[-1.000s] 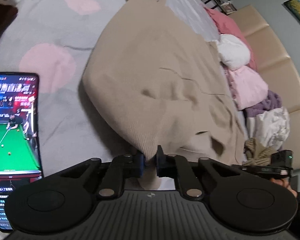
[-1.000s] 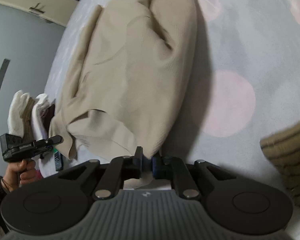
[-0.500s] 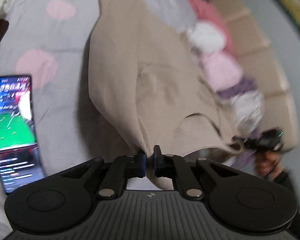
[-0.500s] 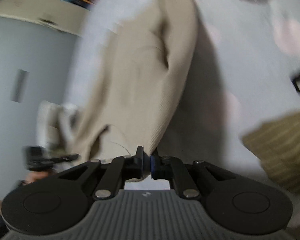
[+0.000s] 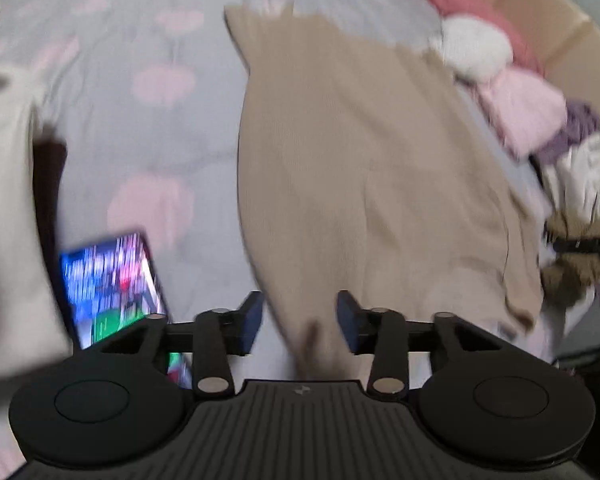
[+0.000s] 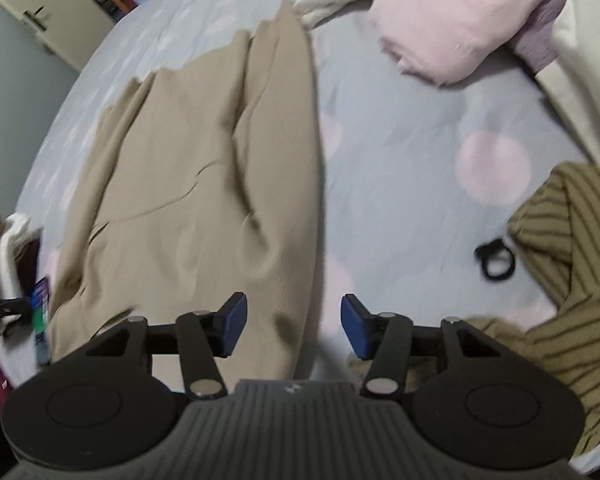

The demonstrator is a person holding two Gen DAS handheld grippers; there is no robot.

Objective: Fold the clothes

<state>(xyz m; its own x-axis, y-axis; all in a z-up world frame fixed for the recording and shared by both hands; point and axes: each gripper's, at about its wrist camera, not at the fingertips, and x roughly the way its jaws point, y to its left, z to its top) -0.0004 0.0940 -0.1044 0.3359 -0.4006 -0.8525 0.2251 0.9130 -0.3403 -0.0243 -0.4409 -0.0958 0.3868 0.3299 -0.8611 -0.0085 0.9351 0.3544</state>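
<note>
Grey bedsheet (image 6: 400,184) with pale pink dots, spread across a bed and strewn with laundry. Laid out flat on it, a beige knitted garment (image 5: 340,168), running lengthwise away from both cameras, with a long crease down its middle in the right wrist view (image 6: 204,184). Left tongs (image 5: 299,322) released, fingers spread wide, a narrow beige corner lying loose between them, gripped by neither pad. Right tongs (image 6: 290,326) likewise released, straddling the near edge of the same cloth without pinching it. Beside the left tongs, a lit phone (image 5: 112,280) on the sheet, blurred. Along the far side, a heap of pink, white and purple clothes (image 5: 512,92). To the right of the right tongs, an olive striped shirt (image 6: 572,280), and just beside it a small black hair tie (image 6: 496,264) on the sheet. Up top, a pink folded piece (image 6: 460,20).
</note>
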